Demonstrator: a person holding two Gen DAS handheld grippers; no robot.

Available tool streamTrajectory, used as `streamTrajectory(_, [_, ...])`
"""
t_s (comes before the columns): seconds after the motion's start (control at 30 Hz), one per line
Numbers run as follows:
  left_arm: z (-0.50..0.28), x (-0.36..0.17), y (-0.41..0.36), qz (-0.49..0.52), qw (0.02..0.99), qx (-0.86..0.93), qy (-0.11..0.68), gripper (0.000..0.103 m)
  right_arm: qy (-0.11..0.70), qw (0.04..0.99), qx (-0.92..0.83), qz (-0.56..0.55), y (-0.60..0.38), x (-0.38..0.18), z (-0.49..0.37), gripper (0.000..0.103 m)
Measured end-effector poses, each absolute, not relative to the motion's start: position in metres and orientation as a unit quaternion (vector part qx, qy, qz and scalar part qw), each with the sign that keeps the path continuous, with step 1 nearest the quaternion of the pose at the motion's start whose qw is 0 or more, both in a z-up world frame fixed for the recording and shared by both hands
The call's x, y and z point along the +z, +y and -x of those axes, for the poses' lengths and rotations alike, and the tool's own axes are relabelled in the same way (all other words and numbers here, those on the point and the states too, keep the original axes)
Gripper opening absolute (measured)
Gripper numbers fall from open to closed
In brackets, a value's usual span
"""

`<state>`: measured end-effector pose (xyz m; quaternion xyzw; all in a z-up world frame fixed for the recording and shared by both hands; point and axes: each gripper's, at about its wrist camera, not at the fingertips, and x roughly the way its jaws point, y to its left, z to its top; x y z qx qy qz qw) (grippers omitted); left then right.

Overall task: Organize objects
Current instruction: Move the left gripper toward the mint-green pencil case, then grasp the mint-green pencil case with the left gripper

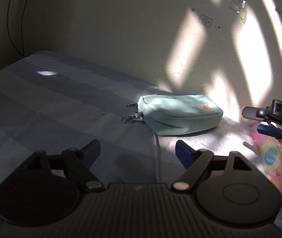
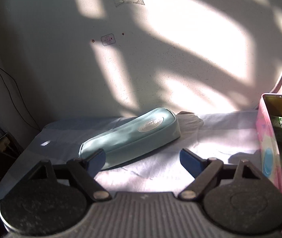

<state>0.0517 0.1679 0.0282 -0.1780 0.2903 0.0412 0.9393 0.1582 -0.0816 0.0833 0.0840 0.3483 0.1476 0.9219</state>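
Left gripper (image 1: 138, 148) and right gripper (image 2: 142, 158) both spread, empty; teal pouch (image 2: 133, 136) ahead. Risk: soft fabric probably slips, clasps (image 1: 128, 118) snag bedsheet (image 1: 41, 103)

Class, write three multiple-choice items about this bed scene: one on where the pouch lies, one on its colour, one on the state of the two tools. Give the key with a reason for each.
1. Where is the pouch?
A. Lying on the bed sheet near the wall
B. Inside the pink box
C. Held in the left tool

2. What colour is the pouch?
A. Red
B. Light blue-green
C. Black

3. What state are the left tool and right tool in?
A. Both shut on the pouch
B. One open, one shut
C. Both open and empty

Key: 1 A, it rests on the sheet, apart from the pink box. 2 B, its fabric is pale blue-green. 3 C, each wrist view shows wide-spread fingers holding nothing.
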Motion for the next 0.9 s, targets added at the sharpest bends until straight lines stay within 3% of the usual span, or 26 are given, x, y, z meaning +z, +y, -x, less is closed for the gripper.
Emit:
streamTrajectory(0.13, [-0.054, 0.029, 0.189, 0.218, 0.931, 0.059, 0.285, 0.084, 0.369, 0.922, 0.096, -0.071, -0.073, 0.058, -0.23, 0.085])
streamTrajectory(0.3, [-0.064, 0.023, 0.204, 0.265, 0.915, 0.051, 0.3, 0.084, 0.427, 0.884, 0.115, -0.15, -0.084, 0.028, -0.29, 0.084])
streamTrajectory(0.33, [-0.064, 0.022, 0.206, 0.267, 0.914, 0.054, 0.301, 0.084, 0.447, 0.87, 0.124, -0.165, -0.085, 0.02, -0.296, 0.08])
streamTrajectory(0.37, [-0.064, 0.021, 0.207, 0.269, 0.913, 0.058, 0.302, 0.084, 0.456, 0.862, 0.136, -0.175, -0.085, 0.014, -0.297, 0.069])
streamTrajectory(0.53, [-0.064, 0.019, 0.212, 0.27, 0.912, 0.081, 0.298, 0.084, 0.438, 0.867, 0.182, -0.152, -0.081, 0.017, -0.244, 0.054])
streamTrajectory(0.9, [-0.055, 0.025, 0.178, 0.175, 0.935, 0.029, 0.308, 0.084, 0.404, 0.881, 0.214, -0.123, -0.109, 0.032, -0.05, 0.051])
